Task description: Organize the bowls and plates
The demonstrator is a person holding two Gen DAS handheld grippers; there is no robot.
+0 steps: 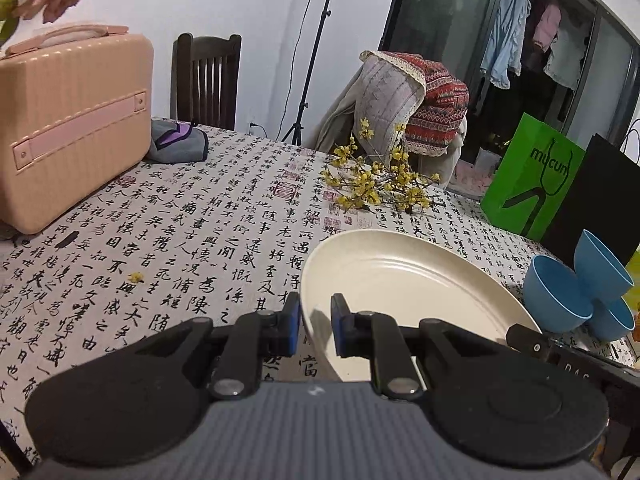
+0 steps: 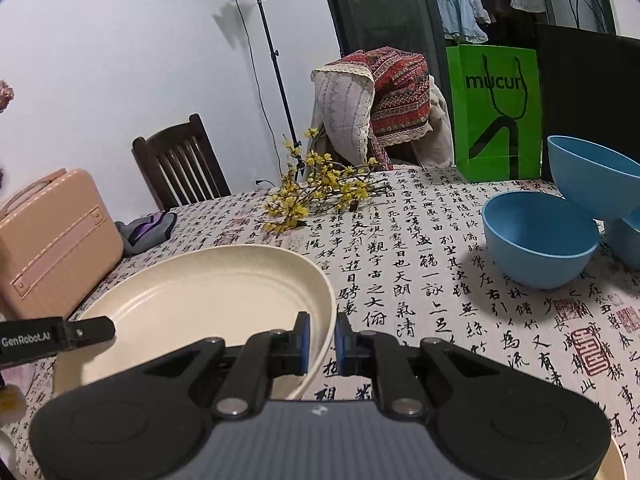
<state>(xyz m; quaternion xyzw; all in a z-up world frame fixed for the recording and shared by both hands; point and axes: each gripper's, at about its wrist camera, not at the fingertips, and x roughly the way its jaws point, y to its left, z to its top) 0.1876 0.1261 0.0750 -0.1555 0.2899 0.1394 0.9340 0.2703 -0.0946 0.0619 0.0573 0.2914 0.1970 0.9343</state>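
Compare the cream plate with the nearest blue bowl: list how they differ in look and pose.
The cream plate is wide and shallow; the blue bowl is narrower and deep. The plate is pale cream, the bowl bright blue. The plate is gripped at its rim by both tongs, left and right, and tilts; the bowl stands free on the tablecloth. Both are plain, round and empty.

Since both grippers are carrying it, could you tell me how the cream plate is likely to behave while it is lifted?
The cream plate looks rigid, as it shows no sag between the left gripper and right gripper. Its smooth rim may slip. It already tilts, so it could swing.
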